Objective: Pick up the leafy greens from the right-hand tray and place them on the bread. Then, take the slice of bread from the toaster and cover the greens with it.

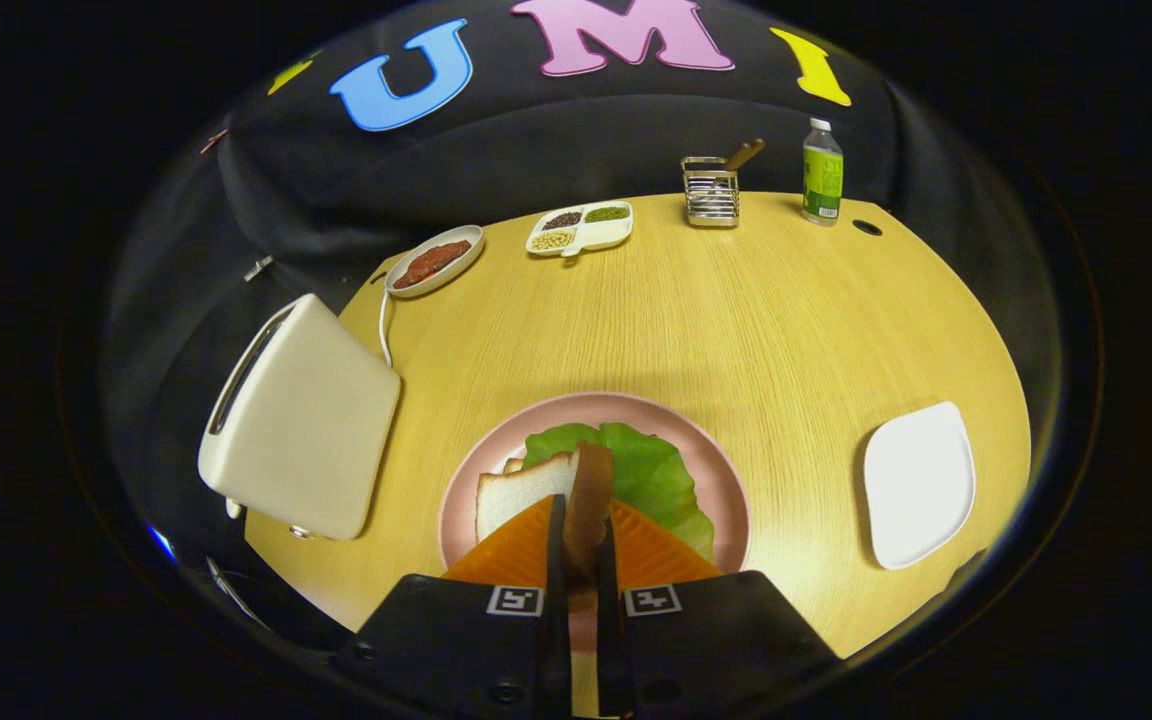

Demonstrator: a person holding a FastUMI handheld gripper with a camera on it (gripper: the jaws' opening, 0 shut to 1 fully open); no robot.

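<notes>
My gripper (581, 520) is shut on a slice of bread (591, 480), held edge-on so its brown crust faces me. Just beyond and below the fingers lies a pink plate (731, 480). On it rests a white bread slice (521, 490), with the leafy greens (656, 470) spread over its right part. The held slice hangs over the seam between that bread and the greens. The white toaster (301, 420) stands to the left of the plate, its slot turned away to the left. A white tray (918, 482) sits bare to the right of the plate.
At the far side of the wooden table stand an oval dish of reddish food (433, 262), a divided dish of beans (579, 227), a metal rack (711, 190) and a green-labelled bottle (822, 172). The toaster's white cord (383, 330) runs back towards the oval dish.
</notes>
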